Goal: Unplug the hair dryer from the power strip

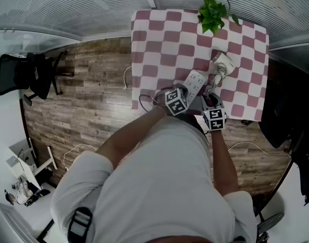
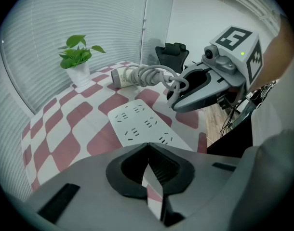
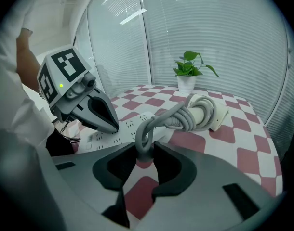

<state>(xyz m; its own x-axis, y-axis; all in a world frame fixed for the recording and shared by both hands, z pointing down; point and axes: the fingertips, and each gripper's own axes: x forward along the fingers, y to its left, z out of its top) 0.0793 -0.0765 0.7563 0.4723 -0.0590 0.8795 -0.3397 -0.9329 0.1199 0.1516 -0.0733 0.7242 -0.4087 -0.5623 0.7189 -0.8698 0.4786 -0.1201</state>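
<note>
Hair dryer [image 3: 207, 112] looks already unplugged from the power strip [image 2: 142, 124]. The right hand-held gripper [image 3: 145, 151] clamps its cord [image 3: 159, 121] end; the left hand-held gripper [image 2: 148, 148] is closed, empty.

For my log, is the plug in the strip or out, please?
Out: the right gripper holds the plug off the strip, whose visible sockets are empty.

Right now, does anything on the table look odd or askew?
The hair dryer lies on its side with its grey cord wound round it in loops; the right tongs grip the cord's end. Nothing is spilled or broken.
</note>
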